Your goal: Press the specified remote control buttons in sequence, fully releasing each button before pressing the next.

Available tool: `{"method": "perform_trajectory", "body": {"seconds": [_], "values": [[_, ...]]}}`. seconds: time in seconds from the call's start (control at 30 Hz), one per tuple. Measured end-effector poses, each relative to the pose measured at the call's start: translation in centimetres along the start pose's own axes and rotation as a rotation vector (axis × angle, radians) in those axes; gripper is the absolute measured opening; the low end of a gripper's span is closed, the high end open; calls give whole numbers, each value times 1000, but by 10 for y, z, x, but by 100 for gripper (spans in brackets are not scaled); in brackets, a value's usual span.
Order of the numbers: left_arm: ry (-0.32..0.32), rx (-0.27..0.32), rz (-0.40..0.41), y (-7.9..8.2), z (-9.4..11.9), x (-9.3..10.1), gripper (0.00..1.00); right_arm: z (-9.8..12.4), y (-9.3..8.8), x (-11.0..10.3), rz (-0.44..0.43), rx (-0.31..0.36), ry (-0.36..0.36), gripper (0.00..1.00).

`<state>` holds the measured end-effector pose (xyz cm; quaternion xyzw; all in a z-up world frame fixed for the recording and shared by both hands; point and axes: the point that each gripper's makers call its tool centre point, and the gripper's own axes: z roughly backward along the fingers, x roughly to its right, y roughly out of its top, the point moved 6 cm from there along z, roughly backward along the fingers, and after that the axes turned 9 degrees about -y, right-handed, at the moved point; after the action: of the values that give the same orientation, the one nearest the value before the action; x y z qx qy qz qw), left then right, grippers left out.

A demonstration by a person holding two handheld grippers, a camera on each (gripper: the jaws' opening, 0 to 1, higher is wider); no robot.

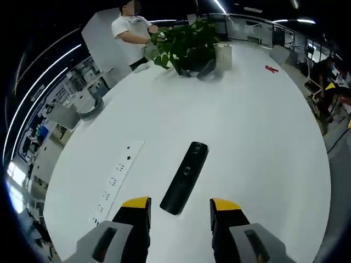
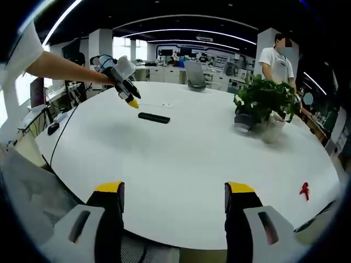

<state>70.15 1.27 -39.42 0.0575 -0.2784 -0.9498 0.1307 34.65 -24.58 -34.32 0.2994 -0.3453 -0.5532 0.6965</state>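
In the left gripper view the left gripper [image 1: 180, 207] hangs above the white table [image 1: 258, 142] with its yellow-tipped jaws spread apart, nothing between them. The black remote control [image 1: 185, 177] lies flat on the table just beyond the jaws, its near end between the two tips. Its long axis runs from near-left to far-right, the button face up. A white power strip [image 1: 118, 178] lies to its left, roughly parallel. Farther off stands a potted plant [image 1: 189, 46], with a person [image 1: 131, 33] behind it and a small red object [image 1: 271, 69] to the right.

In the right gripper view the right gripper [image 2: 173, 198] is released too, jaws wide, well apart from the remote control [image 2: 154, 118], which lies far across the table under the left gripper [image 2: 129, 97].
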Motion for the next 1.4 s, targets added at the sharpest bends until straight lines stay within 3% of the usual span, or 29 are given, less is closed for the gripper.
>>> {"method": "perform_trajectory", "body": {"seconds": [0.17, 0.27, 0.53, 0.73, 0.97, 1.03, 1.23, 1.4], "values": [[-62, -44, 22, -6, -23, -12, 42, -1, -1, 0, 0, -12, -4, 77], [-125, -39, 76, -9, -36, -15, 42, -2, -3, 2, 1, -24, -11, 77], [-134, -75, 73, -14, -54, -24, 39, -3, -4, 4, -2, -34, -21, 77], [-168, -106, 121, -19, -64, -27, 34, -3, -5, 3, 5, -41, -19, 76], [-175, -134, 99, -22, -69, -28, 29, -4, -6, 2, 8, -47, -16, 76], [-170, -152, 11, -23, -69, -29, 27, -4, -6, 2, 13, -49, -14, 76], [-156, -191, 42, -20, -71, -22, 23, -4, -6, 1, 16, -48, -1, 76], [-110, -181, 28, -21, -68, -14, 22, -4, -6, 0, 19, -46, 6, 76]]}}
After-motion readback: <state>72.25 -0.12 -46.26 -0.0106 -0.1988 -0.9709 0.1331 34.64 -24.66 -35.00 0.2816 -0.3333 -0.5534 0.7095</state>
